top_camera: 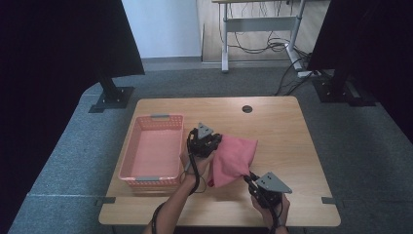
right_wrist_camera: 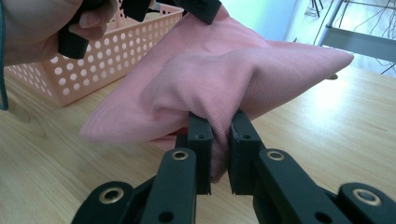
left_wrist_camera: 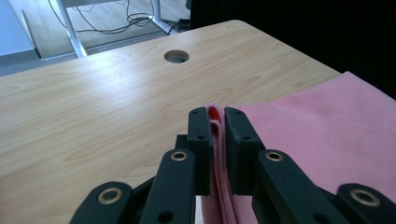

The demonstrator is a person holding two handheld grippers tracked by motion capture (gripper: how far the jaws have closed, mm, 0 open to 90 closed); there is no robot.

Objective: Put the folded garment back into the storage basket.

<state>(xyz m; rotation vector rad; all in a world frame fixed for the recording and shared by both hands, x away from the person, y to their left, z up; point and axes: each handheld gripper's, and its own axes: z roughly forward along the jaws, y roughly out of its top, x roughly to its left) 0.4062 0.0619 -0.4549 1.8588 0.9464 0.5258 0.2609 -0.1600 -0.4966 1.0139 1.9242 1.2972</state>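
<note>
A pink cloth (top_camera: 233,158) lies folded on the wooden table (top_camera: 272,126), lifted slightly at two corners. My left gripper (top_camera: 215,140) is shut on its upper left edge; in the left gripper view the pink cloth (left_wrist_camera: 322,140) is pinched between the jaws of the left gripper (left_wrist_camera: 217,114). My right gripper (top_camera: 249,177) is shut on the cloth's lower right corner. In the right gripper view the right gripper (right_wrist_camera: 219,119) clamps a bunched fold of the pink cloth (right_wrist_camera: 224,74), and the other hand (right_wrist_camera: 42,23) holds the far edge up.
A pink perforated basket (top_camera: 153,151) stands on the table's left part, just left of my left gripper; the basket (right_wrist_camera: 112,56) is empty. A round cable hole (top_camera: 247,108) sits near the far edge. Black stands and a desk with cables lie beyond.
</note>
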